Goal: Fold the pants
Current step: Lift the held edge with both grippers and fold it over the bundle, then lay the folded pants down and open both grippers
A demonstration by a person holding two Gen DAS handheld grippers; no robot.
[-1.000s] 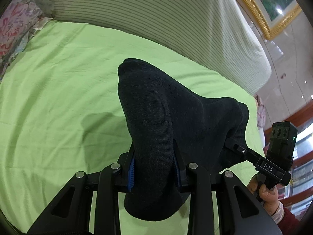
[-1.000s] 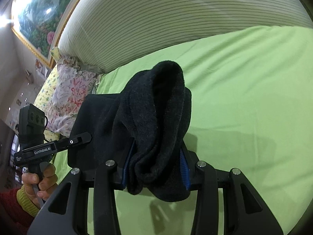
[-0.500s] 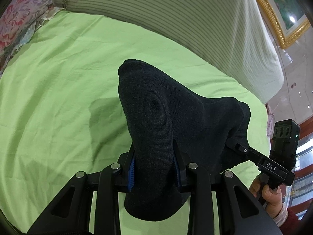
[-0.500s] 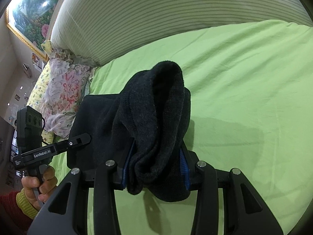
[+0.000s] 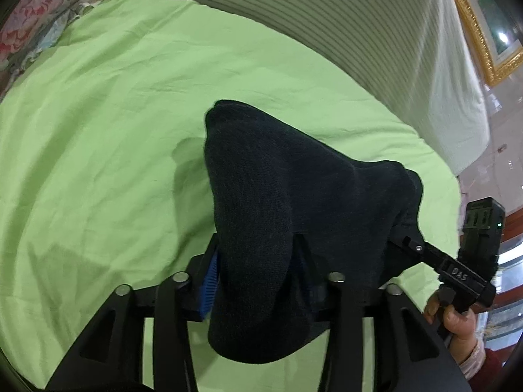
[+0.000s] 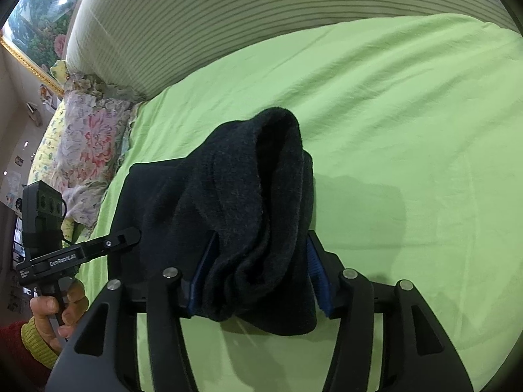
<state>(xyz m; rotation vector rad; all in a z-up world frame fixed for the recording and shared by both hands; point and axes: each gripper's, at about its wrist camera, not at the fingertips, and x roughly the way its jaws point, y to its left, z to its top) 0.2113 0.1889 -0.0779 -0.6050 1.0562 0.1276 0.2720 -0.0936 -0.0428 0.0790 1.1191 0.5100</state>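
Dark knitted pants (image 5: 294,196) hang bunched just above the green bed sheet (image 5: 98,130), stretched between my two grippers. My left gripper (image 5: 256,261) has one end of the fabric between its blue pads (image 5: 209,281). Its jaws are opening and the pads no longer squeeze the cloth. In the right wrist view the other end of the pants (image 6: 248,179) droops between the jaws of my right gripper (image 6: 258,261). These jaws are opening too, and the right-hand pad (image 6: 317,277) stands off the fabric. A person's hand (image 6: 49,310) holds the left gripper's handle.
A striped padded headboard (image 5: 327,16) runs along the far side of the bed. Floral pillows (image 6: 88,140) lie at the sheet's left end in the right wrist view. A gold-framed picture (image 5: 483,32) hangs on the wall. Green sheet (image 6: 408,114) spreads beyond the pants.
Both grippers have come down closer to the sheet with the pants. Their jaws, clamped on the fabric before, now stand wider around it.
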